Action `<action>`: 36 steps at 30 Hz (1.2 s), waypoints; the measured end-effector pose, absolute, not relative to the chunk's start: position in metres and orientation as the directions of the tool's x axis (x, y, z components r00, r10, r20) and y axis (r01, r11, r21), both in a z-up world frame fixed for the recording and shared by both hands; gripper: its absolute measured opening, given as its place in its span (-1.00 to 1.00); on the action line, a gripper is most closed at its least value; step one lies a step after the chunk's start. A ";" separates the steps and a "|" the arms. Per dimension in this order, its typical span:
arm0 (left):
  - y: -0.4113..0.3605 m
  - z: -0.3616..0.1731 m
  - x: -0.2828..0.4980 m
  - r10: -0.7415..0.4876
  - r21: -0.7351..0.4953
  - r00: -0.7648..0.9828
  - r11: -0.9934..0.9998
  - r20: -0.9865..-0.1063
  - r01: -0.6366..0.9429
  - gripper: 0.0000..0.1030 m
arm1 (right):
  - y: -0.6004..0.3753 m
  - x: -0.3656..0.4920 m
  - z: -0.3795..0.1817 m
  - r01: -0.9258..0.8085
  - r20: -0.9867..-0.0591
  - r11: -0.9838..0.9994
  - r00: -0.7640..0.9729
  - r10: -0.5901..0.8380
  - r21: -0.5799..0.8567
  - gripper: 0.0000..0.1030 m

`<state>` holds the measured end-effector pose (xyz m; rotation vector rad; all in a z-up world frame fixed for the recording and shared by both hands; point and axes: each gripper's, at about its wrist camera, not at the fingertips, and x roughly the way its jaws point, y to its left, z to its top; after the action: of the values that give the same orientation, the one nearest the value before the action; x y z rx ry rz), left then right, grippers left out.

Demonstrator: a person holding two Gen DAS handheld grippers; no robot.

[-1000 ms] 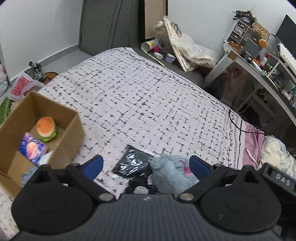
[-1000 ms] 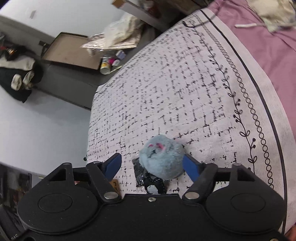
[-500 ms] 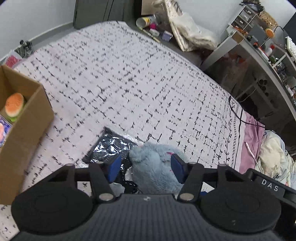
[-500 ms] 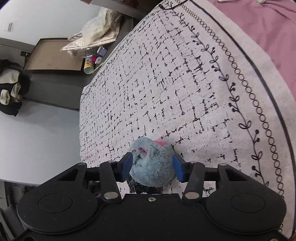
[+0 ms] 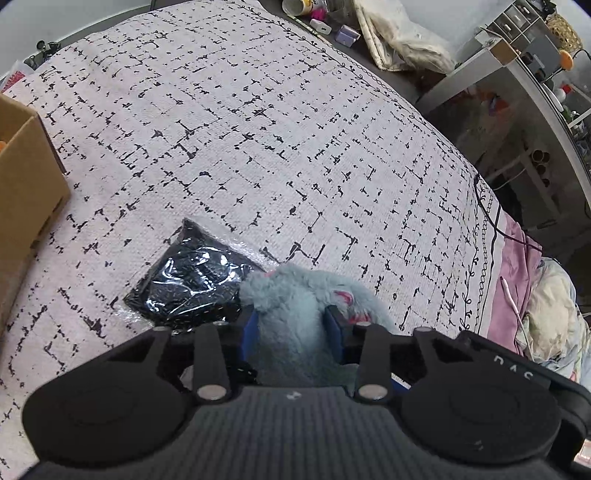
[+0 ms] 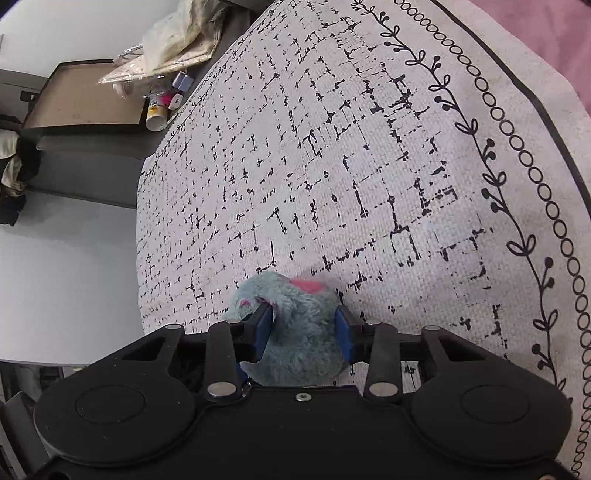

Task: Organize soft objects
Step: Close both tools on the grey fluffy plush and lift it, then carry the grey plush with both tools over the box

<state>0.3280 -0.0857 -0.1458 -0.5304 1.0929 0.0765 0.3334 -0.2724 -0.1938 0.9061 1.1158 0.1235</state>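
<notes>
A grey-blue plush toy (image 5: 295, 325) with pink ears lies on the patterned bed cover (image 5: 258, 129). My left gripper (image 5: 293, 328) is shut on one part of it. My right gripper (image 6: 304, 328) is shut on another part of the same plush toy (image 6: 295, 332), squeezing its fur between the blue pads. A black item in a clear plastic bag (image 5: 192, 277) lies on the cover, touching the plush on its left. A cardboard box (image 5: 26, 177) stands at the left edge of the left wrist view; its inside is out of view.
A white desk with shelves and clutter (image 5: 535, 74) stands beyond the bed on the right. Bags and small bottles (image 5: 369, 33) lie on the floor past the bed's far edge. Pink bedding and a crumpled blanket (image 5: 546, 306) lie at the right. A dark tray (image 6: 85, 99) sits on the floor.
Both grippers moved in over the plush toy and closed on it. The box has slid toward the left edge of the left wrist view.
</notes>
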 end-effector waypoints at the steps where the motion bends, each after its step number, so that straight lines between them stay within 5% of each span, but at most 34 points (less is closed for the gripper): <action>1: -0.087 -0.145 0.329 -0.197 -0.372 0.471 0.874 -0.860 -0.313 -0.39 | -0.272 0.334 -0.194 0.334 -0.719 0.652 0.475 0.508 0.681 -0.38; 6: -0.089 -0.137 0.329 -0.187 -0.362 0.483 0.884 -0.855 -0.297 -0.55 | -0.269 0.333 -0.184 0.289 -0.703 0.667 0.497 0.509 0.687 -0.51; 36: -0.044 -0.049 0.251 -0.109 -0.372 0.641 0.882 -0.759 -0.290 -0.60 | -0.228 0.282 -0.115 -0.014 -0.557 0.669 0.541 0.630 0.743 -0.55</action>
<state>0.2513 -0.0438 -0.0488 -0.4961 0.8777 0.1081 0.2822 -0.2281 -0.1150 0.7587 0.9321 0.4291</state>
